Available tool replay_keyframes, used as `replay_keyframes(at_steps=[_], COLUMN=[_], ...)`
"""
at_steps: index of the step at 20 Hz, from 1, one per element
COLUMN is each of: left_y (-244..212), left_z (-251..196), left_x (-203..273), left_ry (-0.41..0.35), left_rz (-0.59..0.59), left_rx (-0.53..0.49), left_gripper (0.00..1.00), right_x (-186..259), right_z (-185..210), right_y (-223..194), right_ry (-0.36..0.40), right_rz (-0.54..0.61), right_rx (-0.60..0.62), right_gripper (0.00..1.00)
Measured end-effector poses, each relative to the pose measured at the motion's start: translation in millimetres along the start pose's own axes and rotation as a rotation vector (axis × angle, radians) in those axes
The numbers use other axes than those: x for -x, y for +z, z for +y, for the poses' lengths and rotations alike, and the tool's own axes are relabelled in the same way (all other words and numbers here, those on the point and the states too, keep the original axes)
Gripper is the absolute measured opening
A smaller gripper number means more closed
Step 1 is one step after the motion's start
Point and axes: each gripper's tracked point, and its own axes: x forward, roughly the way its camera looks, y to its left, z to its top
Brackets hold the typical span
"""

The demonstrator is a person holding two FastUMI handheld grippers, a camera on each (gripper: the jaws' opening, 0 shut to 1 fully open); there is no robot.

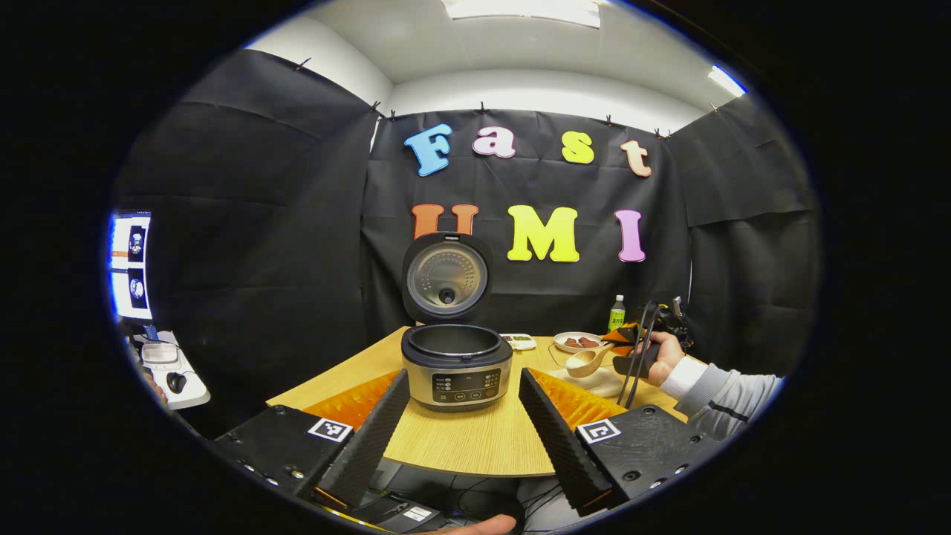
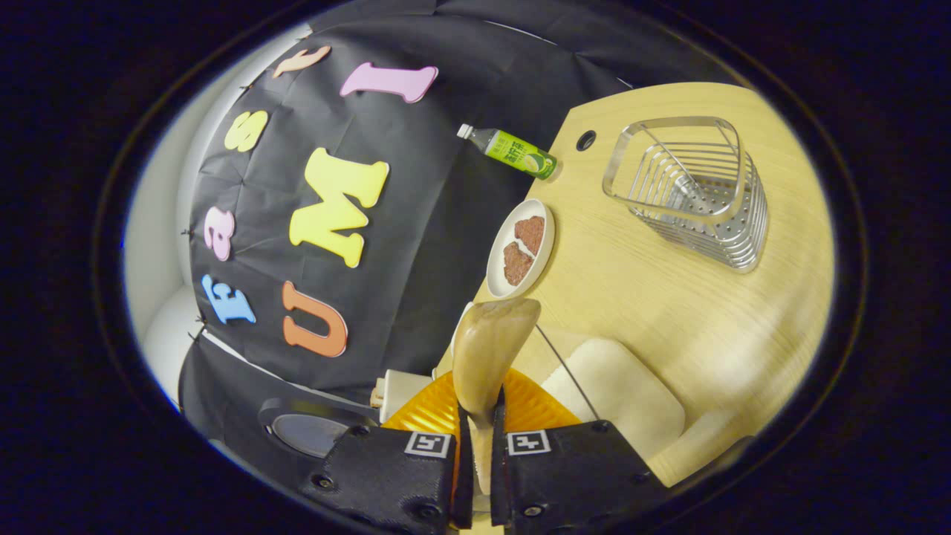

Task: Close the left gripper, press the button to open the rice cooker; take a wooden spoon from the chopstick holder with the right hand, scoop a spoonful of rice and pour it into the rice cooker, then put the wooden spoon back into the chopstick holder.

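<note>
Rice cooker (image 1: 456, 364) sits centre frame in the left gripper view on the wooden worktop (image 1: 475, 446), lid (image 1: 446, 276) standing upright and open, pot mouth facing up; its front panel carries markings too small to read; the left gripper (image 1: 463, 423) hangs low in front of it, fingers spread wide apart, holding nothing. Over at mid right of that view, a hand (image 1: 663, 357) carries the right gripper with the wooden spoon (image 1: 587, 362), bowl pointing left toward the cooker, long axis near level. In the right gripper view, the right gripper (image 2: 479, 453) is clamped on the spoon handle, bowl pointing up the frame toward the plate (image 2: 520, 249); wire chopstick holder (image 2: 691, 189) sits upper right; green bottle (image 2: 513, 152) has an unreadable label.
</note>
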Motion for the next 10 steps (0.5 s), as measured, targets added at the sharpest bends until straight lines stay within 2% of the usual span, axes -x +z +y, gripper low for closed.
replay_keyframes(at_steps=[3,6,10], left_y=[-2.7,-0.9,1.4], left_z=[-1.6,0.6,2.9], left_x=[-2.0,-2.4,-2.2], left_ry=[-0.003,-0.001,0.003], left_rz=[0.006,0.001,-0.004], left_rx=[0.003,0.006,0.026], left_gripper=[0.95,0.95,0.95], right_x=[8.4,16.0,24.7], right_z=[3.4,2.2,14.6], right_y=[12.0,16.2,20.4], right_ry=[0.068,0.121,0.225], right_rz=[0.008,0.034,0.056], right_rx=[-0.135,-0.336,-0.434], right_gripper=[0.14,0.14,0.14])
